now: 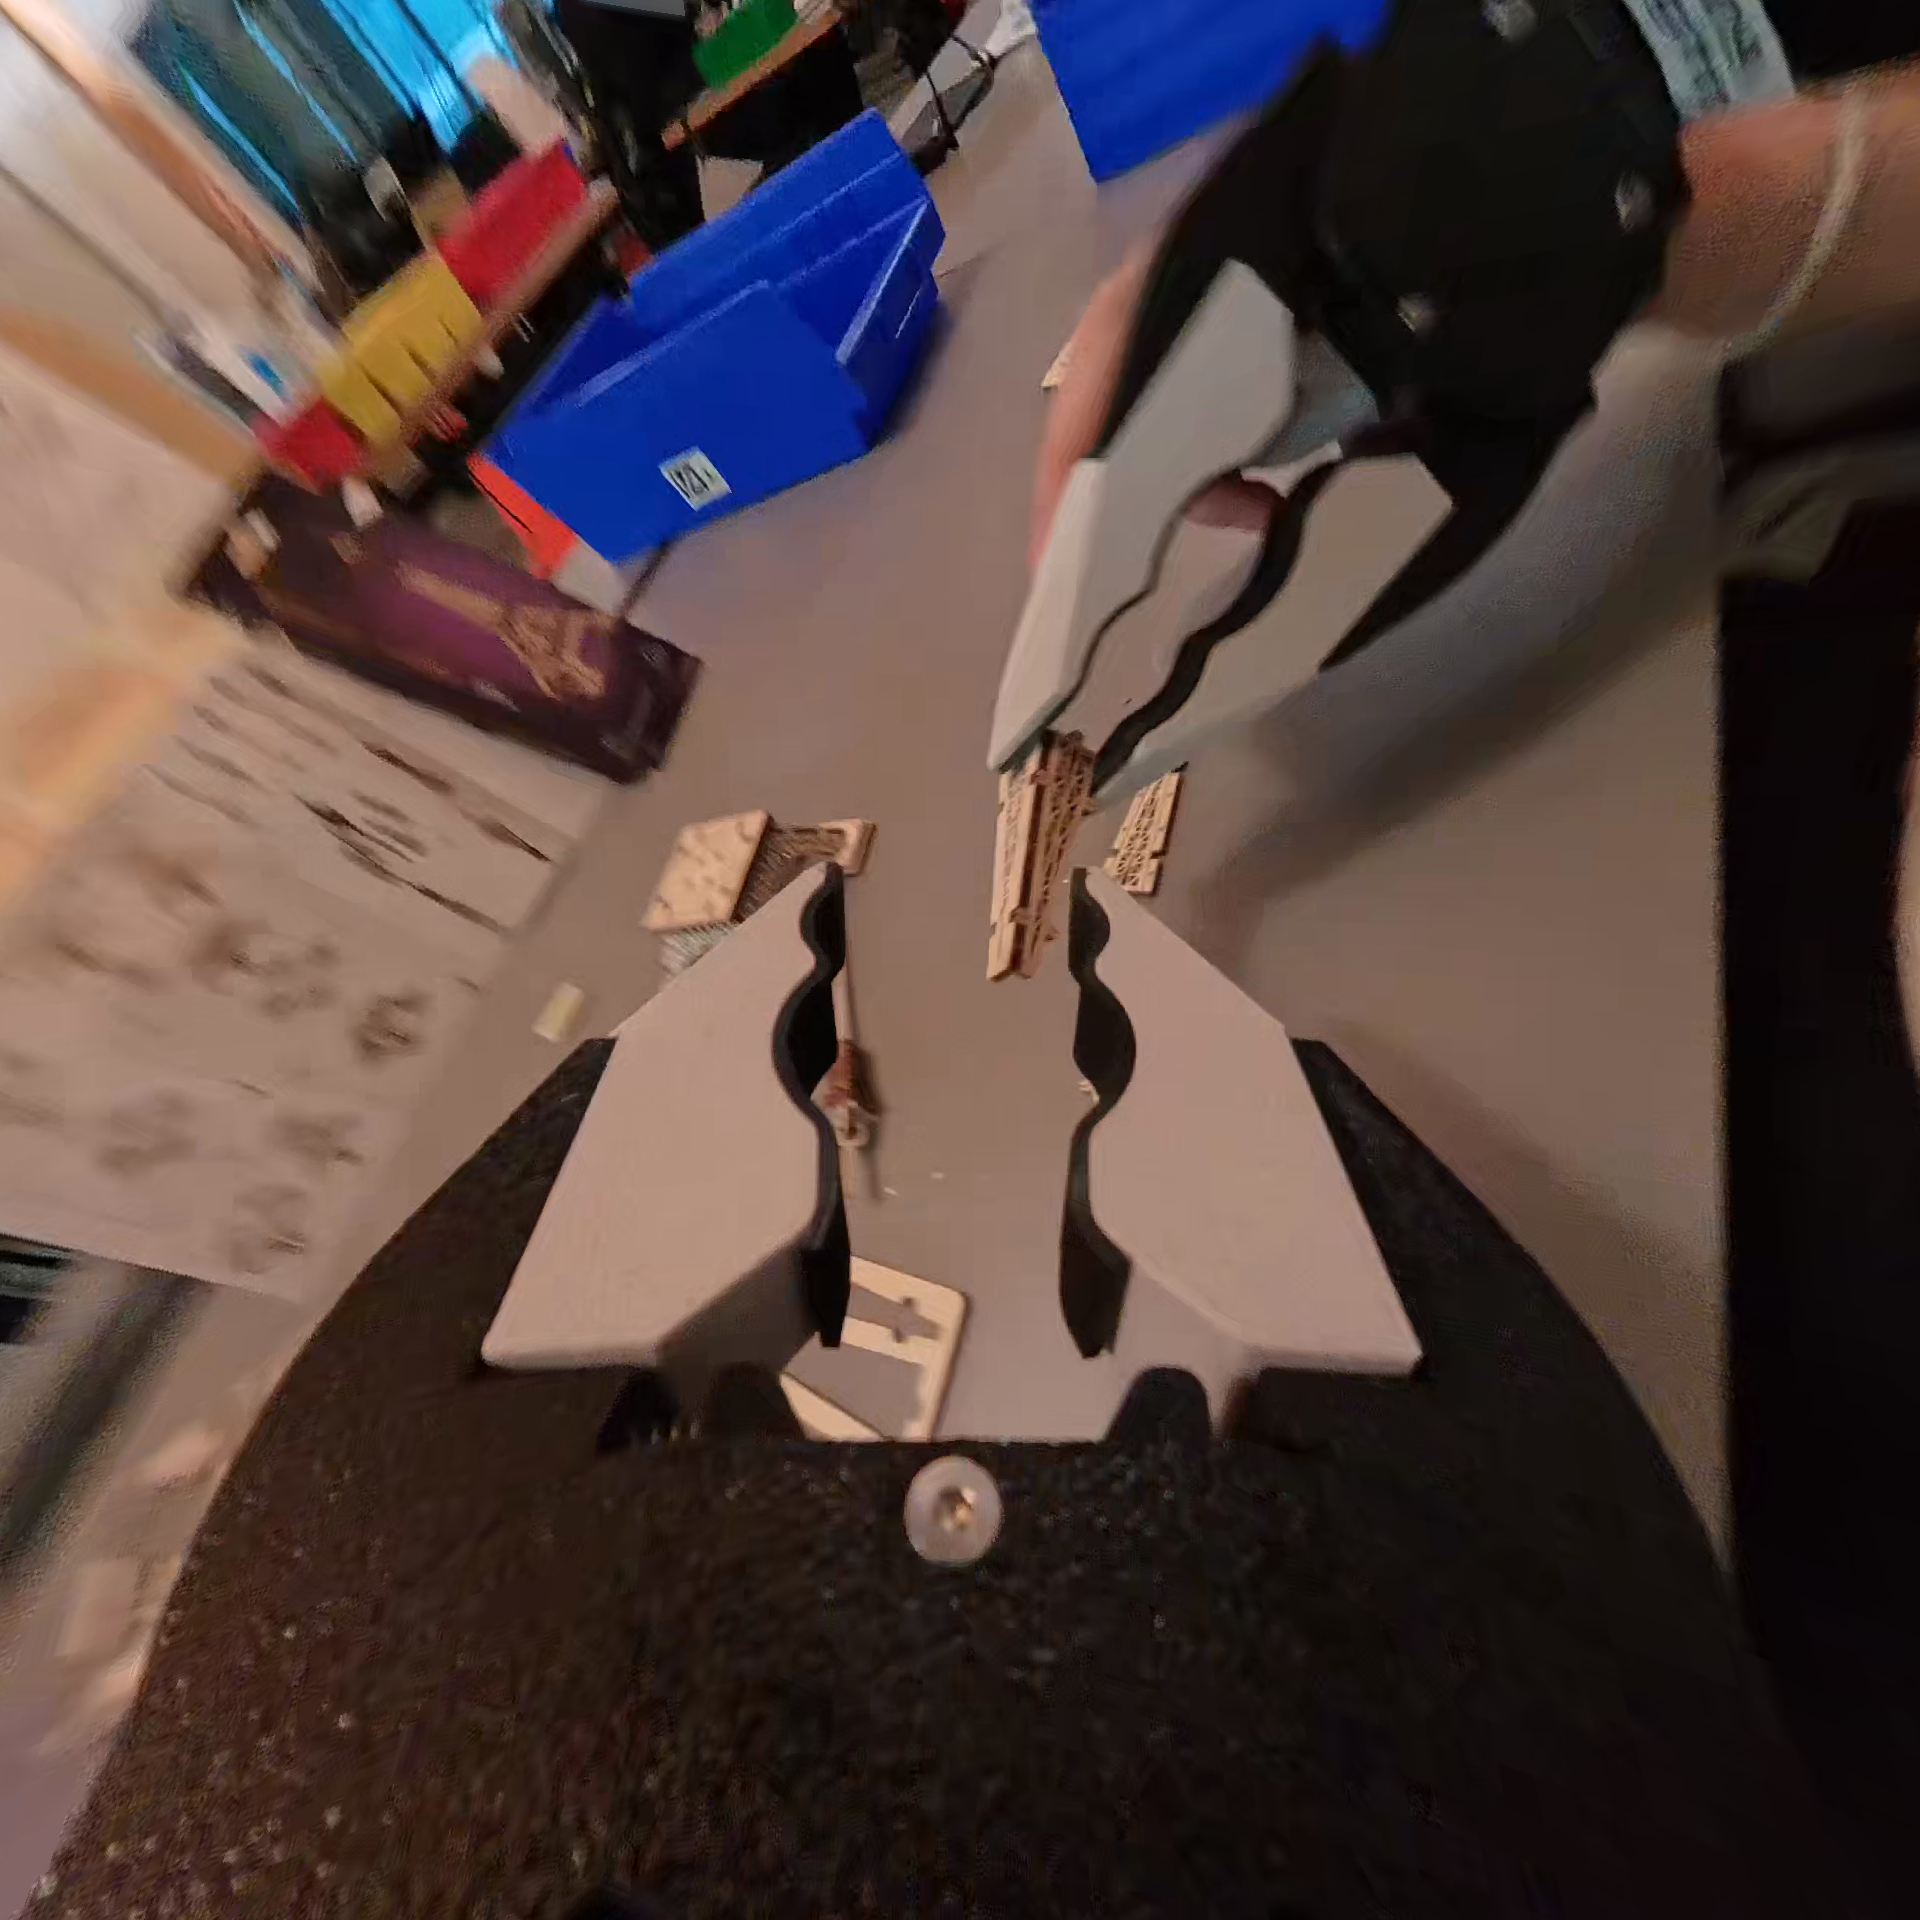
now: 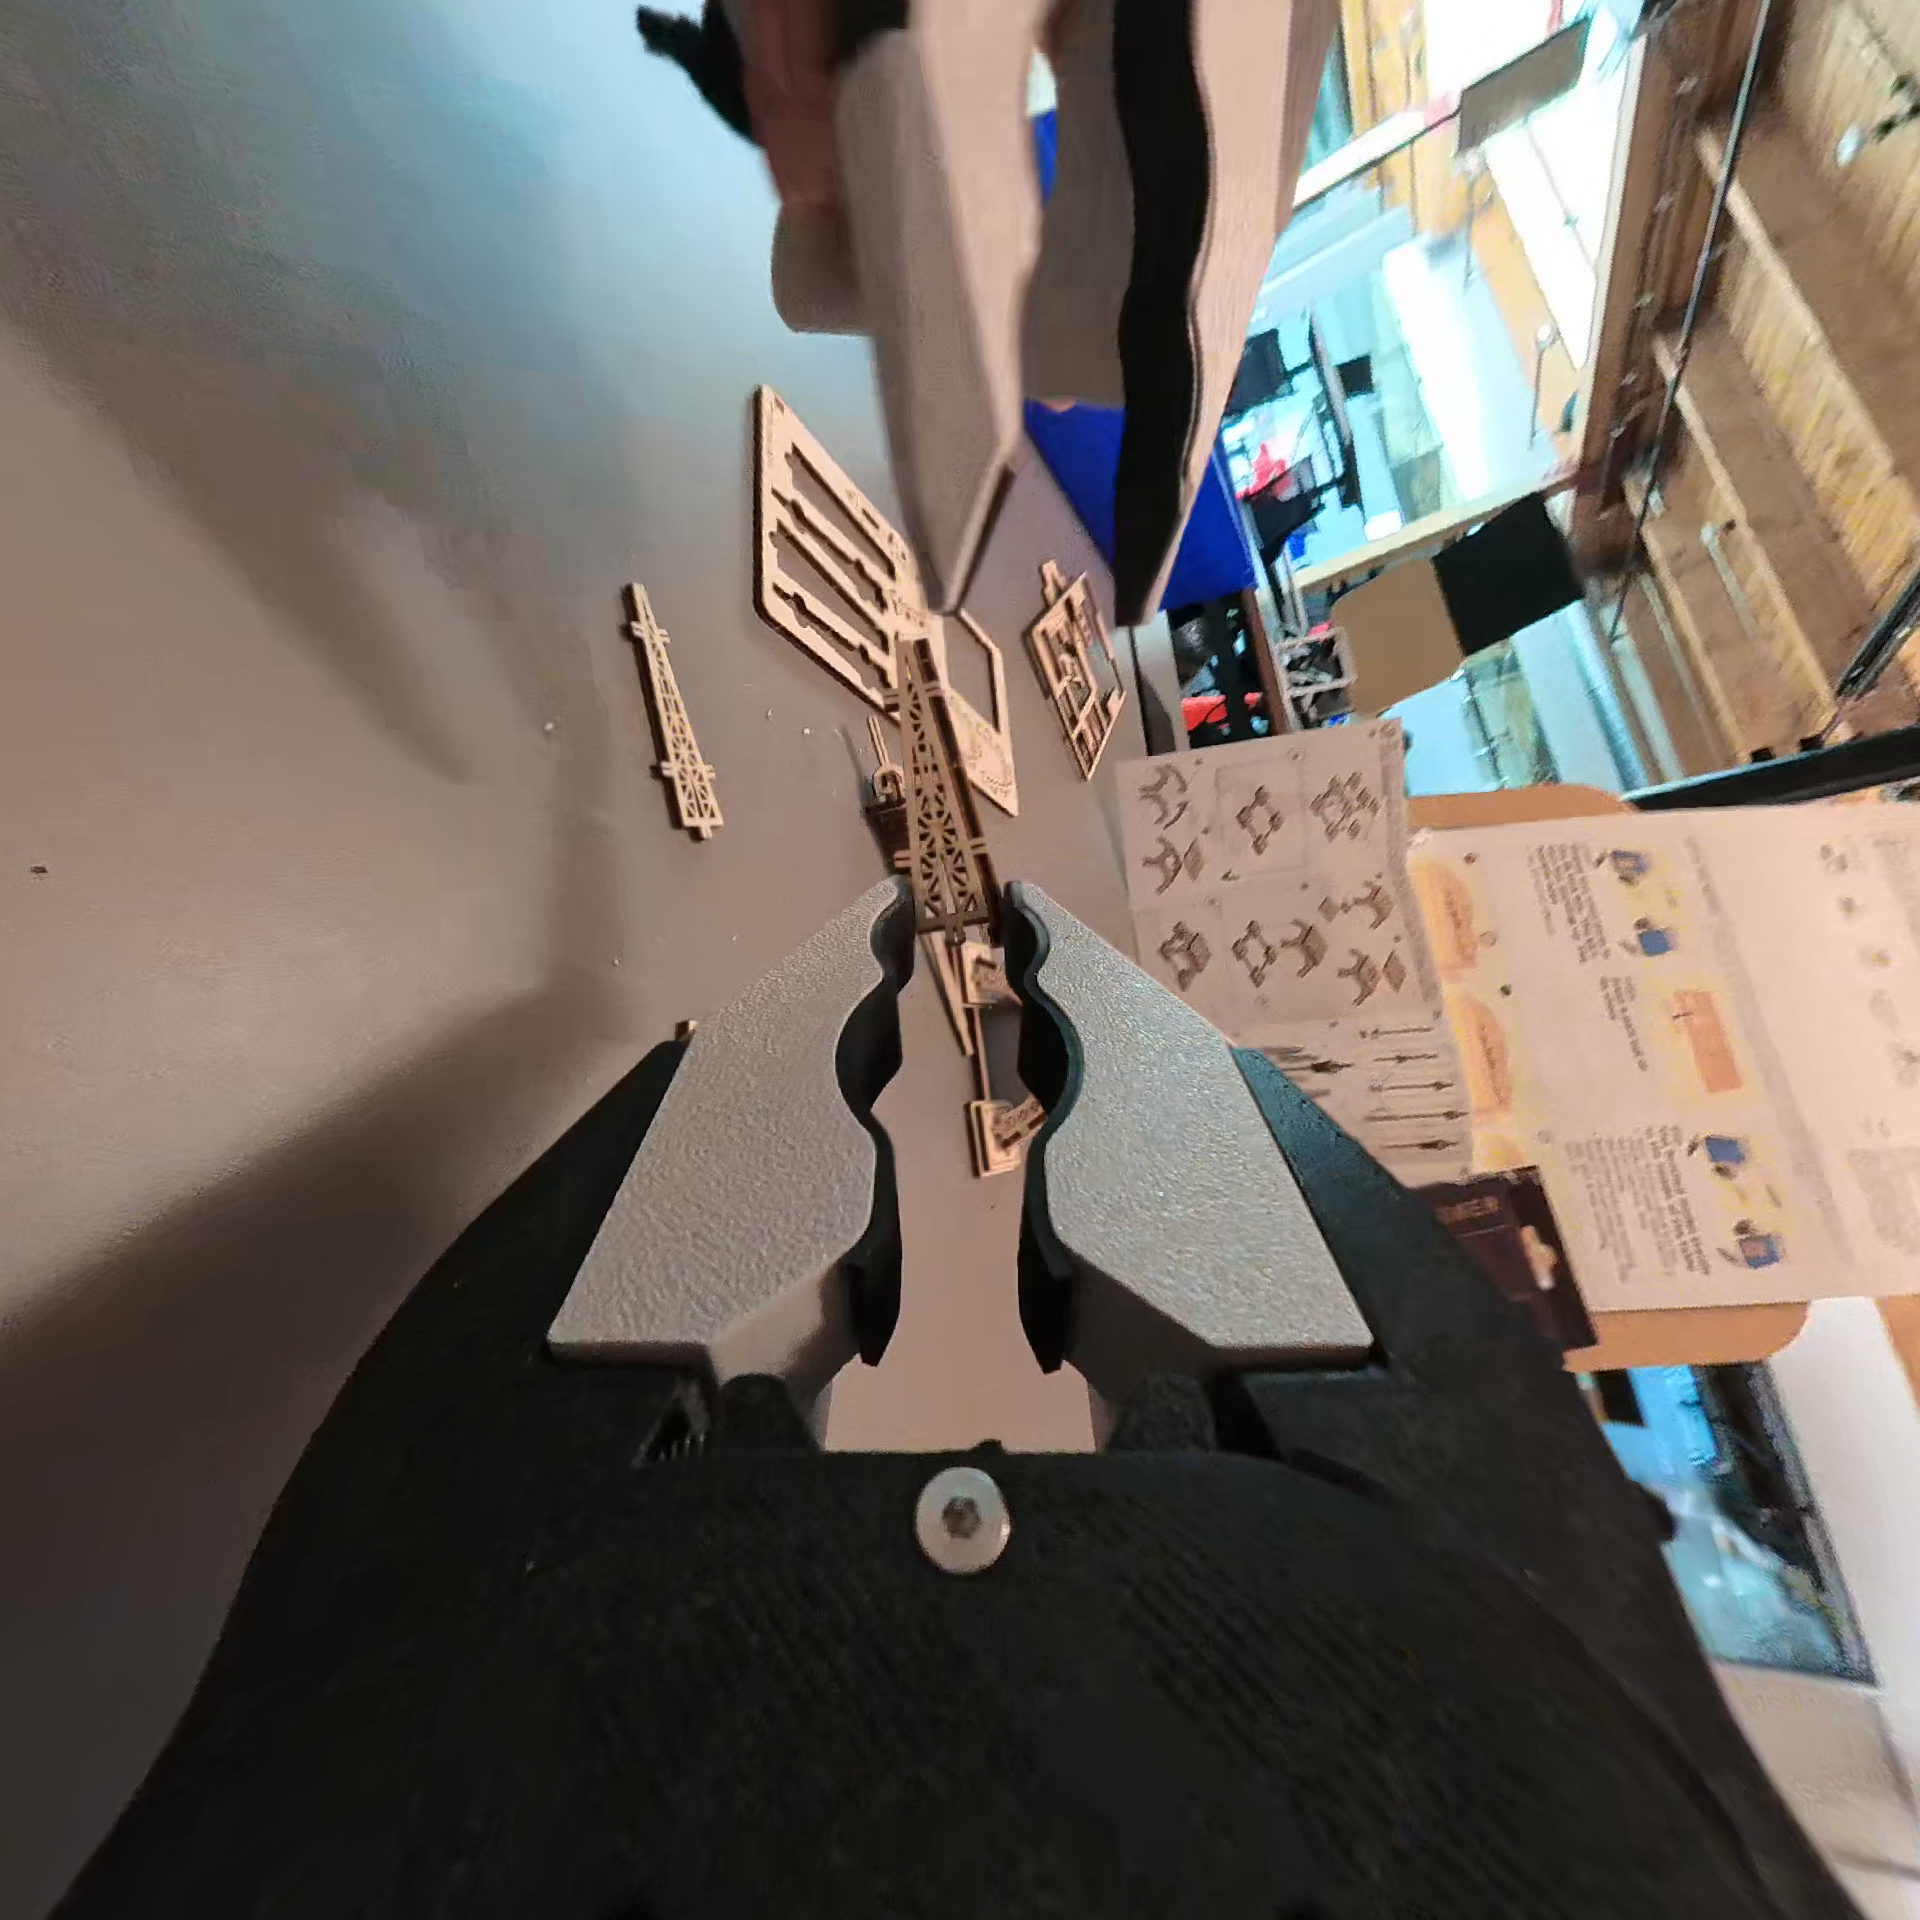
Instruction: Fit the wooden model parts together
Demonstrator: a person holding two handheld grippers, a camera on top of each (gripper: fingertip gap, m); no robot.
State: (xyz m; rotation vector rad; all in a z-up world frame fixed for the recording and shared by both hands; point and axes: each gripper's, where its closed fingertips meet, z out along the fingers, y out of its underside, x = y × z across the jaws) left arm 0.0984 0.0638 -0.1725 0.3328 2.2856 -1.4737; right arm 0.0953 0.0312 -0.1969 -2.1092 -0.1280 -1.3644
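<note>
1. Left wrist view: my left gripper (image 1: 956,894) hangs over the grey table (image 1: 852,644) with its jaws wide and nothing between them. Ahead of it, the right gripper (image 1: 1049,753) pinches the upper end of a lattice tower piece (image 1: 1039,862), which hangs down towards the table. A wooden sub-assembly (image 1: 727,868) sits just left of my fingertips, and an emptied parts sheet (image 1: 899,1340) lies below the jaws.

2. Right wrist view: my right gripper (image 2: 961,909) is closed narrow on the lattice tower piece (image 2: 940,790), which juts forward from the tips. A second lattice strip (image 2: 673,712) lies loose on the table, well apart to the left; a punched-out frame (image 2: 826,561) and a small square panel (image 2: 1075,665) lie beyond.

3. Progress (my judgement): early to middle. Pieces are punched out and one is in hand, but I see no finished tower; loose parts remain to join.
</note>
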